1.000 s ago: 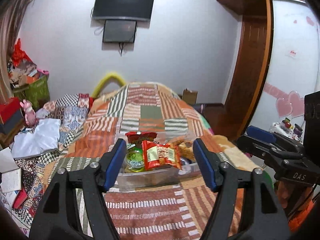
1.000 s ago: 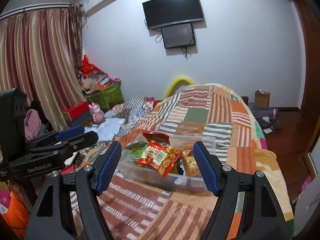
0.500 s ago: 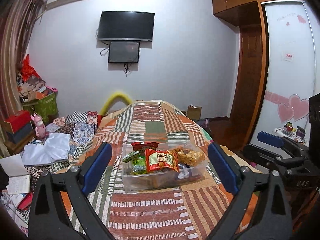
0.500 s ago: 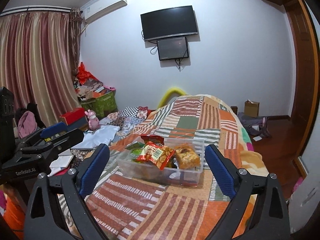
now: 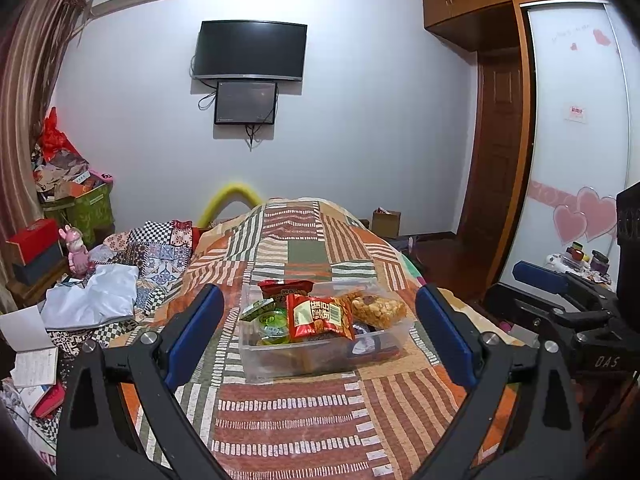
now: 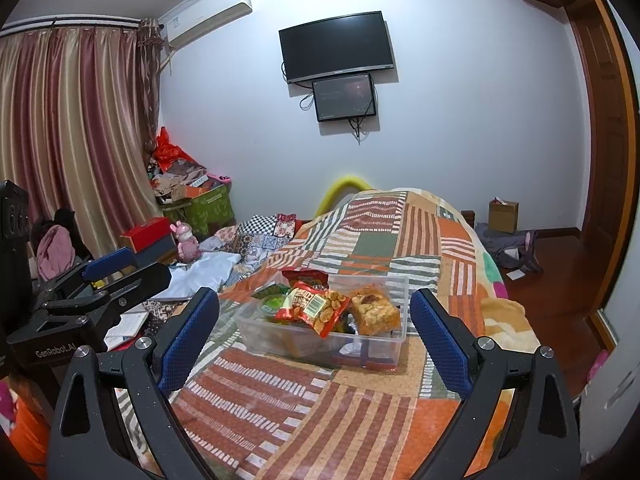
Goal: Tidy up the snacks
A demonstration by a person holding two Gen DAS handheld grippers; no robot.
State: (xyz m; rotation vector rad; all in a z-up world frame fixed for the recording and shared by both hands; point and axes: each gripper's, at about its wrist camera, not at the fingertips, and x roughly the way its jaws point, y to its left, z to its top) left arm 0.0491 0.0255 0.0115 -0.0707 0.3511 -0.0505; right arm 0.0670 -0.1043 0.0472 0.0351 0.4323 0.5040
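Observation:
A clear plastic bin (image 5: 320,356) (image 6: 384,348) sits on the patchwork bedspread, filled with snacks. On top lie a red peanut bag (image 5: 318,316) (image 6: 316,310), an orange bag of fried snacks (image 5: 376,308) (image 6: 374,312), a green cup (image 5: 272,320) (image 6: 274,304) and a red packet at the back (image 5: 286,286) (image 6: 306,276). My left gripper (image 5: 318,334) is open and empty, held back from the bin. My right gripper (image 6: 314,330) is open and empty, also back from the bin. Each gripper shows at the edge of the other's view.
The striped patchwork bedspread (image 5: 304,248) (image 6: 280,396) covers the bed. Clothes and papers (image 5: 92,300) lie on the left side. Boxes and a green crate (image 6: 200,204) stand by the curtain. A wooden door (image 5: 496,152) and a wardrobe are on the right.
Both grippers have pulled back from the bin and opened wider. The bin and its snacks have not moved.

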